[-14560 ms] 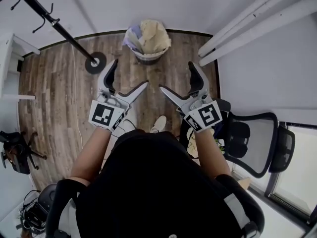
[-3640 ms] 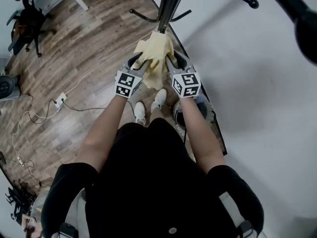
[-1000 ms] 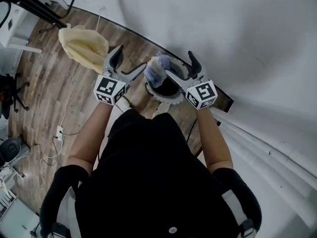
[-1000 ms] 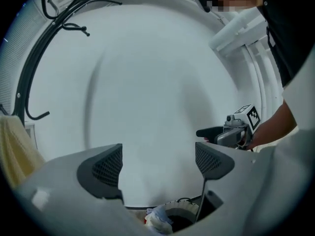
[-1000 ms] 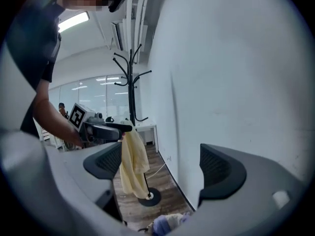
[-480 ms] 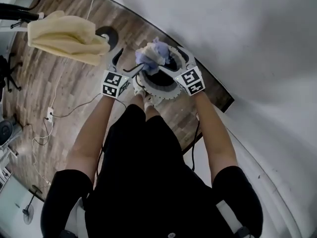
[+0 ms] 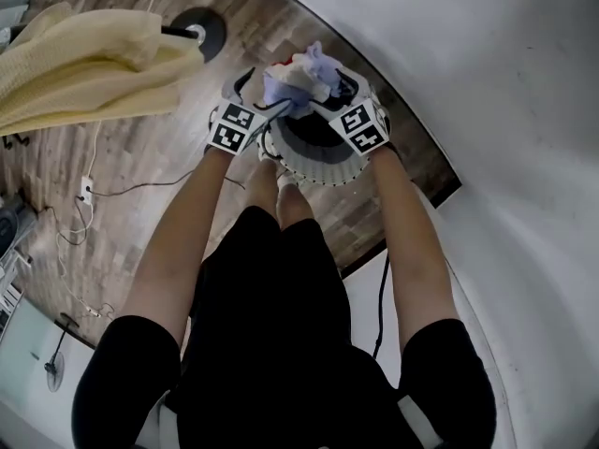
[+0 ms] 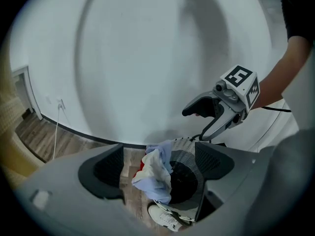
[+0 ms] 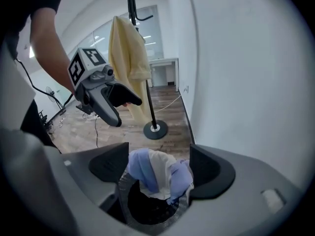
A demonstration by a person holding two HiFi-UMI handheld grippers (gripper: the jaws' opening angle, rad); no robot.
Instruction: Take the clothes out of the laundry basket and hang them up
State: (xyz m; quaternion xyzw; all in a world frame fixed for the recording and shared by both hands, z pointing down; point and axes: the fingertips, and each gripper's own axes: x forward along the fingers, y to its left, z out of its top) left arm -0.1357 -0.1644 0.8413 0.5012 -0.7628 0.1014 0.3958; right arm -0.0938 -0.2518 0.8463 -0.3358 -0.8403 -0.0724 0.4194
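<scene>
One garment is already up: a yellow garment [image 9: 129, 58] hangs from the coat rack [image 9: 148, 100], well beyond the fingers of the right gripper [image 9: 158, 167] and off to their left. The rest of the job remains.

The bundle of clothes [image 7: 296, 75], light blue and white with a bit of red showing, sits heaped at the rim of the laundry basket [image 7: 318, 164]. In the right gripper view it lies directly between that gripper's fingers [image 9: 109, 167]. These stand spread and have just been closing. The cloth nearly fills the gap, yet neither pad visibly presses into it.

The fingers [image 8: 106, 170] of the left gripper [image 8: 160, 167] are also spread. The bundle sits between them, nearer the left-hand one, with the dark mouth of the basket showing beside the right-hand one.

In the head view both grippers flank the heap from either side. This looks like the start of the second pick. The bundle must still be pinched, lifted out and carried to the rack. Whether more clothing lies beneath it cannot be told.
</scene>
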